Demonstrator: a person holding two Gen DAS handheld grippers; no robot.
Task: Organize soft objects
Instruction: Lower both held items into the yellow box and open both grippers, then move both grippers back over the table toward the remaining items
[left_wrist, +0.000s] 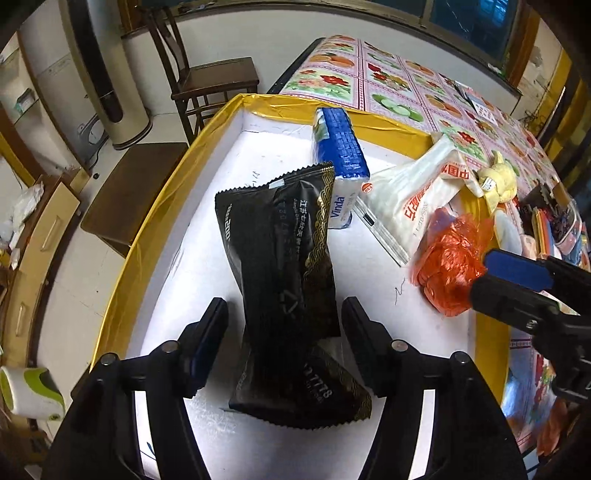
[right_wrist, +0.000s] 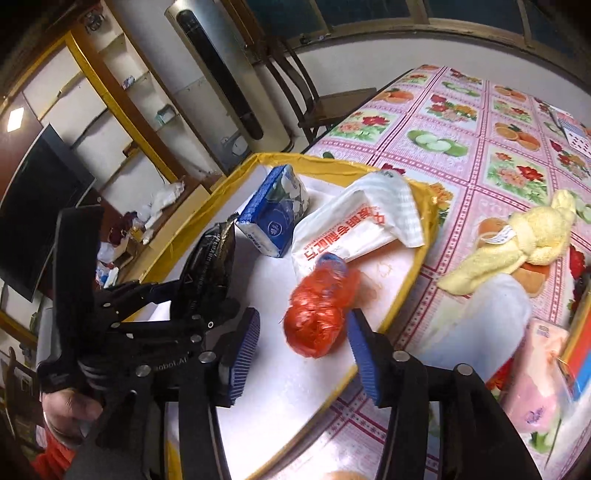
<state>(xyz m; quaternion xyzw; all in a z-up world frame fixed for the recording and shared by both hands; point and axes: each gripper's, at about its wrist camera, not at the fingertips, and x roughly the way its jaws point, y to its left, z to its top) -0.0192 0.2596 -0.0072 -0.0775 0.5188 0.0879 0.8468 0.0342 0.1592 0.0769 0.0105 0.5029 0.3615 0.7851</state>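
A white tray with a yellow rim (left_wrist: 166, 206) (right_wrist: 402, 299) lies on the table. On it a black snack packet (left_wrist: 284, 266) (right_wrist: 216, 254) sits between the fingers of my left gripper (left_wrist: 284, 306), which is open with gaps on both sides. An orange plastic bag ball (left_wrist: 447, 266) (right_wrist: 319, 317) rests near the tray's right edge, just ahead of my open right gripper (right_wrist: 303, 350) (left_wrist: 517, 277). A blue Vinda tissue pack (left_wrist: 341, 155) (right_wrist: 273, 218) and a white bag with red lettering (left_wrist: 413, 199) (right_wrist: 354, 229) lie further back in the tray.
A yellow plush toy (left_wrist: 498, 177) (right_wrist: 524, 240), a pink pack (right_wrist: 535, 384) and a white soft item (right_wrist: 491, 317) lie on the flowered tablecloth (right_wrist: 461, 140) right of the tray. A wooden chair (left_wrist: 207, 77), a stool (left_wrist: 133, 188) and a mug (left_wrist: 29, 391) are to the left.
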